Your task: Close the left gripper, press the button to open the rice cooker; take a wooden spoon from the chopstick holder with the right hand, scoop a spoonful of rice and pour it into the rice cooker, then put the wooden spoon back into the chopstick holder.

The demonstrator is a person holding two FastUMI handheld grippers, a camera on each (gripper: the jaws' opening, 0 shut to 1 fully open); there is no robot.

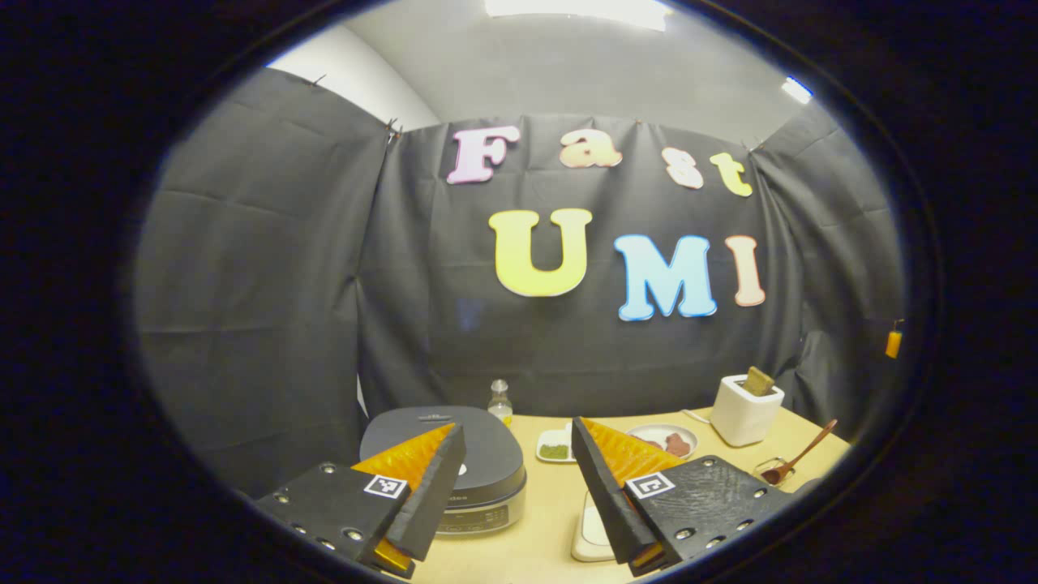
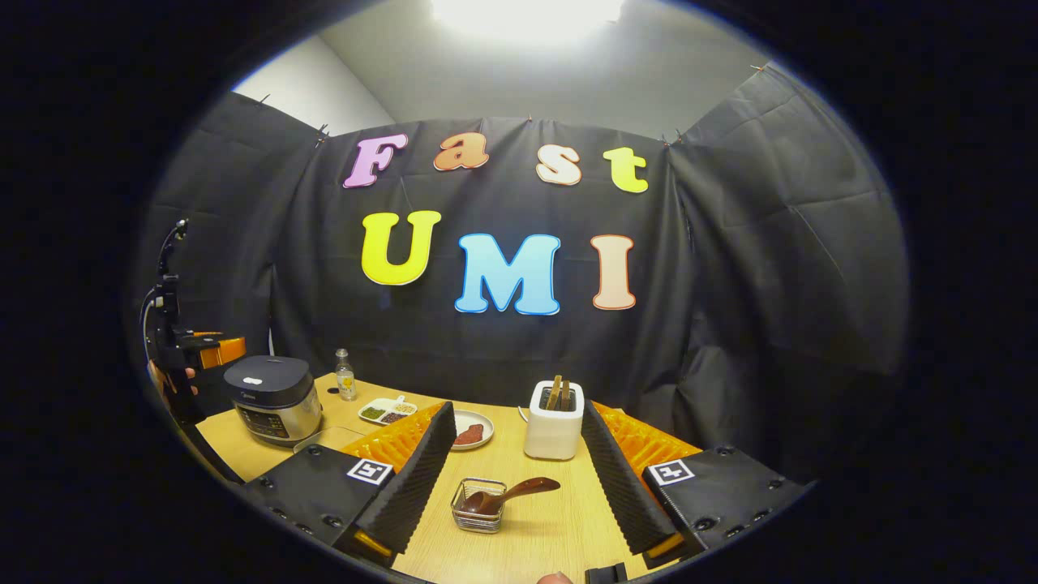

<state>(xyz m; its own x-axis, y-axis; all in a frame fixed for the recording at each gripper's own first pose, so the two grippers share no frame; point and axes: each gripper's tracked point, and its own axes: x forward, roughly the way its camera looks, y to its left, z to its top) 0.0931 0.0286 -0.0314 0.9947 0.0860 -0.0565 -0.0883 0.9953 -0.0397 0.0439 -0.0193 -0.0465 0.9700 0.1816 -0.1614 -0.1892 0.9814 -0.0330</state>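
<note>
Black cloth drapes all three sides of the booth under a bright ceiling light, and a pale wooden table (image 2: 559, 527) fills the floor of it. Biggest on it is the dark-lidded rice cooker (image 1: 454, 466), lid still down, at the table's left end. Near the back wall stands a white toaster (image 2: 554, 430) with slices in its slots, then a round plate (image 2: 473, 430) of something reddish, a small divided dish (image 2: 388, 411) of grains, and a little glass bottle (image 2: 345, 375). Closest to the front sits the wire chopstick holder (image 2: 478, 515), the wooden spoon (image 2: 511, 493) lying in it with its handle angled out to the right.

Nothing of the task looks done yet. The left gripper (image 1: 519, 454) hovers just before the cooker with its fingers spread wide, grasping nothing; I'd say it first has to clench, then come down on the button on the lid. The right gripper (image 2: 519, 454) is likewise released, empty, aimed at the holder between its fingers, well placed to reach for the spoon handle afterwards.
</note>
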